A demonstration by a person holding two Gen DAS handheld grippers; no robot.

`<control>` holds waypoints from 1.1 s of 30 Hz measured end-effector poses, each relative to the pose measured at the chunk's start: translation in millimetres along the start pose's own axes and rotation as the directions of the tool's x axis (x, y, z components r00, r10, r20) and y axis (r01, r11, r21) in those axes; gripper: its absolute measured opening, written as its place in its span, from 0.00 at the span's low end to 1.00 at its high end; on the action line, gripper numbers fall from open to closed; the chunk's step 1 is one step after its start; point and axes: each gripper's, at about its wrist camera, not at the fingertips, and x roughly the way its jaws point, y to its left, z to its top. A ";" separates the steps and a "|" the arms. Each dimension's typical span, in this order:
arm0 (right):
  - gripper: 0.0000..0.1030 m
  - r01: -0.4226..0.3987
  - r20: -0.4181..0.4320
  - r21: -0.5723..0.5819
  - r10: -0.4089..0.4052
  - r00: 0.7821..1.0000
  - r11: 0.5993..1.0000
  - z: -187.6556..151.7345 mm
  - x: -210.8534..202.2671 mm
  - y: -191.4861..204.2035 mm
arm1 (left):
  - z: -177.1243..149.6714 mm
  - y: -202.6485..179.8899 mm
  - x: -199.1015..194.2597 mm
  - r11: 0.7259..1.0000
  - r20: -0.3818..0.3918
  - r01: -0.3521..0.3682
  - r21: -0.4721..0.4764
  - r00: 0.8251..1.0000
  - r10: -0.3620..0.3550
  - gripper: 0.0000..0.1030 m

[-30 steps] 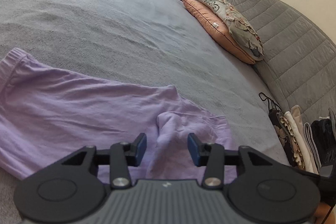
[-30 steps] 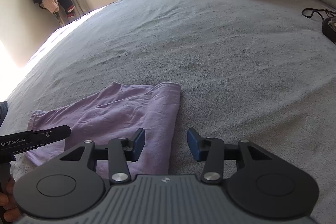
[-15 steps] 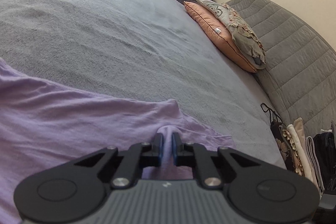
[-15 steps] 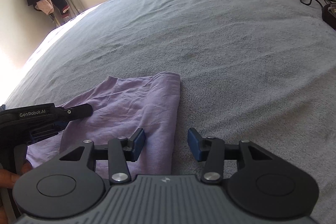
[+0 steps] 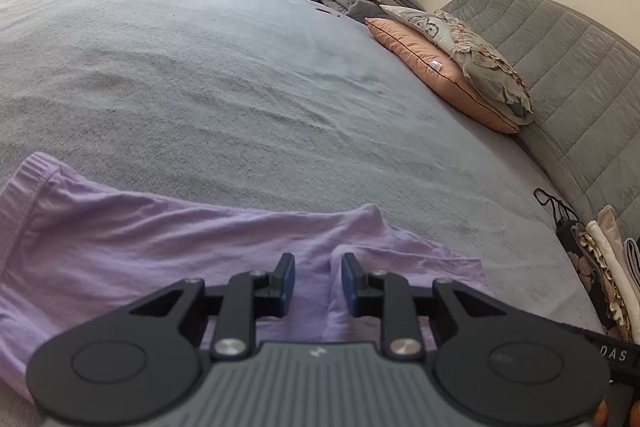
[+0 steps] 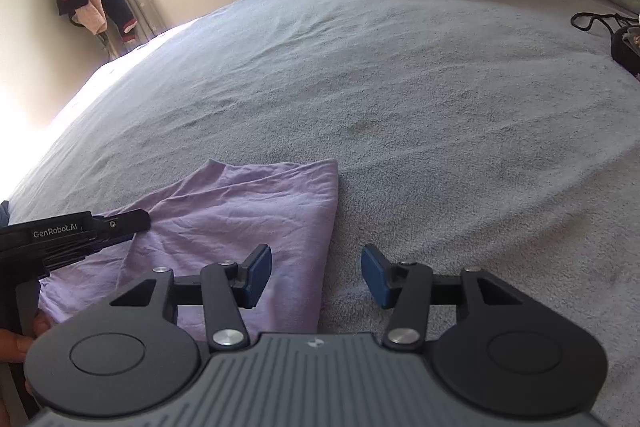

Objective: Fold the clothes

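Left gripper (image 5: pixel 316 281) jaws opening over a ridge of the purple garment (image 5: pixel 120 247), nothing gripped; right gripper (image 6: pixel 316 275), half-open and empty, poised at the garment's three-o'clock edge for pickup.

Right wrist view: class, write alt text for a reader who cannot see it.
The right tool, jaws opening with nothing between them, hovers over the right edge of a lilac garment lying on a grey bed. The left tool reaches in from the left.

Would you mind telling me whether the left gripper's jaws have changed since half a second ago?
Yes. The left gripper was pinched on a raised fold of the purple garment then; now its jaws are opening, clear of the fold between them.
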 end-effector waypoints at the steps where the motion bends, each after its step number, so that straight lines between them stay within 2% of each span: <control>1: 0.52 -0.007 0.024 0.010 0.007 1.000 1.000 2.5 -3.8 -2.1 | -1.3 -0.5 -1.6 1.000 -0.008 0.004 0.000 1.000 -0.004 0.27; 2: 0.51 -0.013 0.041 0.005 0.013 0.999 1.000 3.9 -6.2 -1.5 | -3.1 -1.1 -2.2 1.000 -0.018 0.014 -0.002 1.000 -0.015 0.29; 4: 0.37 -0.021 0.021 -0.045 0.022 1.000 0.999 2.4 -2.9 5.2 | -8.2 -3.6 -1.1 0.998 -0.047 0.056 -0.017 0.997 -0.057 0.35; 5: 0.31 -0.029 -0.012 -0.070 0.029 1.000 0.997 -0.3 1.6 9.4 | -10.3 -6.1 1.5 0.997 -0.063 0.080 -0.024 0.995 -0.081 0.41; 6: 0.19 -0.033 -0.057 -0.082 0.028 0.998 0.996 -5.0 8.8 12.4 | -12.2 -9.1 4.3 0.996 -0.073 0.090 -0.023 0.993 -0.091 0.47; 7: 0.17 -0.034 -0.104 -0.091 0.025 0.994 0.995 -10.2 16.6 15.2 | -13.9 -12.0 6.7 0.996 -0.073 0.088 -0.014 0.993 -0.088 0.48; 8: 0.17 -0.023 -0.104 -0.112 0.012 0.995 0.993 -15.9 20.8 18.3 | -15.4 -13.8 8.2 0.996 -0.069 0.087 -0.004 0.994 -0.087 0.47; 10: 0.17 0.000 -0.085 -0.172 -0.014 0.996 0.985 -20.6 22.8 26.0 | -17.9 -16.8 10.9 0.996 -0.073 0.091 0.013 0.993 -0.089 0.34; 11: 0.17 0.002 -0.084 -0.174 -0.017 0.996 0.985 -20.3 22.2 27.3 | -18.7 -18.0 12.1 0.995 -0.081 0.095 0.020 0.992 -0.093 0.13; 15: 0.18 -0.010 -0.066 -0.153 0.000 0.998 0.988 -15.8 16.0 22.4 | -16.6 -15.6 6.3 0.996 -0.069 0.092 0.019 0.993 -0.091 0.06; 18: 0.20 -0.005 0.022 -0.186 0.009 1.000 0.983 -10.1 -0.3 27.9 | -12.1 -14.4 -2.7 0.998 -0.040 0.055 0.034 0.998 -0.054 0.06; 21: 0.25 -0.017 -0.004 -0.213 0.017 1.000 0.977 -11.7 5.4 33.9 | -13.2 -14.1 -0.8 0.998 -0.048 0.032 0.059 0.998 -0.029 0.06; 23: 0.26 -0.019 -0.086 -0.232 -0.001 0.996 0.972 -21.2 22.7 36.0 | -17.7 -13.1 6.1 0.997 -0.083 0.035 0.064 0.996 -0.029 0.06; 26: 0.25 0.008 -0.067 -0.285 -0.028 0.997 0.959 -20.9 20.1 40.7 | -15.8 -8.8 5.8 0.999 -0.092 0.031 0.044 0.995 -0.027 0.08; 29: 0.26 0.012 0.061 -0.256 0.003 0.998 0.967 -11.4 -2.2 35.2 | -8.4 -5.3 -0.5 0.999 -0.070 0.011 0.045 0.998 -0.007 0.09; 30: 0.26 0.001 0.076 -0.247 0.018 0.997 0.969 -8.2 -6.3 33.5 | -6.6 -4.7 -2.1 0.999 -0.062 0.001 0.051 0.998 0.002 0.10; 32: 0.27 -0.011 -0.005 -0.219 0.010 1.000 0.976 -7.8 3.4 29.3 | -5.6 -3.8 -2.7 0.998 -0.059 -0.013 0.055 0.998 0.016 0.13; 33: 0.27 -0.014 -0.082 -0.212 -0.004 0.997 0.977 -11.7 15.2 26.9 | -6.7 -5.1 -2.6 0.998 -0.060 -0.017 0.064 0.998 0.021 0.13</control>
